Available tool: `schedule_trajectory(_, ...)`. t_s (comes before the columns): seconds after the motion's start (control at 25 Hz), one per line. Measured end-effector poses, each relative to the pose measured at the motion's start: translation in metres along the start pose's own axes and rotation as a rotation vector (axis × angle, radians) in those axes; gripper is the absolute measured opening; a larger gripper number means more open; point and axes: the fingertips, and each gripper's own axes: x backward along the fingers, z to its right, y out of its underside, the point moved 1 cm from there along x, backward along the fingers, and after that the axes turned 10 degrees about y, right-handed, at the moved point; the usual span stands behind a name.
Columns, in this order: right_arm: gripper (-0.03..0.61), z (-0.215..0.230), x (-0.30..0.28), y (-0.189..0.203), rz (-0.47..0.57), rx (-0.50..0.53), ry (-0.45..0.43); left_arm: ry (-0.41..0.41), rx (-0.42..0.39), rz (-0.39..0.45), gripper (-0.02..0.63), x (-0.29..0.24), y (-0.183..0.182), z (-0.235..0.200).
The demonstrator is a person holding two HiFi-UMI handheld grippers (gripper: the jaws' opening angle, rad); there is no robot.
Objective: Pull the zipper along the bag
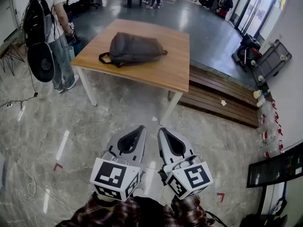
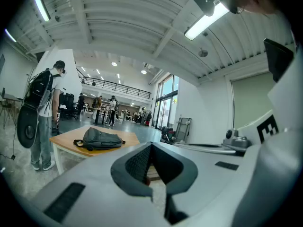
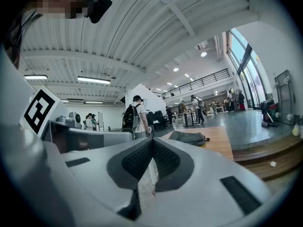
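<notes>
Clearance: open floor (image 1: 94, 122) lies between you and the near edge of the one table (image 1: 142, 75). One person (image 1: 53, 30) stands by its left corner; wooden steps (image 1: 215, 97) run along its right.
Bag (image 1: 135, 48): one, dark grey, flat on the far tabletop.
Grippers: two, near you, your left gripper (image 1: 141, 128) and right gripper (image 1: 162, 130), jaws pressed together, holding nothing

Bag (image 1: 135, 48) zipper too sm. to see; bystander (image 1: 49, 27) head cut off @ top edge.
</notes>
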Motion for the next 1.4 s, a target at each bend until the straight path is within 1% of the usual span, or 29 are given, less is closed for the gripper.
schedule_trajectory(0.2, 0.009, 0.008, -0.073, -0.005, 0.005, 0.014, -0.001, 0.003, -0.006, 0.009, 0.009, -0.037, -0.014, -0.064)
schedule_trajectory(0.44, 0.009, 0.006, -0.179, -0.037, 0.055, 0.030, 0.010, 0.020, -0.056, 0.038, 0.009, -0.077, -0.064, -0.157)
schedule_trajectory(0.56, 0.009, 0.001, -0.218, -0.047, 0.068, 0.031, 0.018, 0.027, -0.069, 0.043, 0.009, -0.088, -0.080, -0.193)
schedule_trajectory(0.68, 0.009, 0.000, -0.246, -0.049, 0.064, 0.035, 0.022, 0.027, -0.061, 0.041, 0.009, -0.097, -0.084, -0.220)
schedule_trajectory(0.84, 0.009, 0.007, -0.286, -0.037, 0.037, 0.027, 0.027, 0.020, -0.031, 0.028, 0.009, -0.113, -0.074, -0.257)
schedule_trajectory(1.04, 0.009, 0.029, -0.342, -0.027, 0.007, 0.024, 0.025, 0.001, -0.001, 0.010, 0.009, -0.152, -0.067, -0.305)
schedule_trajectory(1.16, 0.009, 0.048, -0.386, -0.028, -0.002, 0.027, 0.016, -0.009, 0.005, 0.007, 0.009, -0.188, -0.071, -0.339)
schedule_trajectory(1.4, 0.009, 0.118, -0.490, -0.049, -0.006, 0.003, 0.010, -0.035, -0.002, -0.004, 0.009, -0.288, -0.098, -0.407)
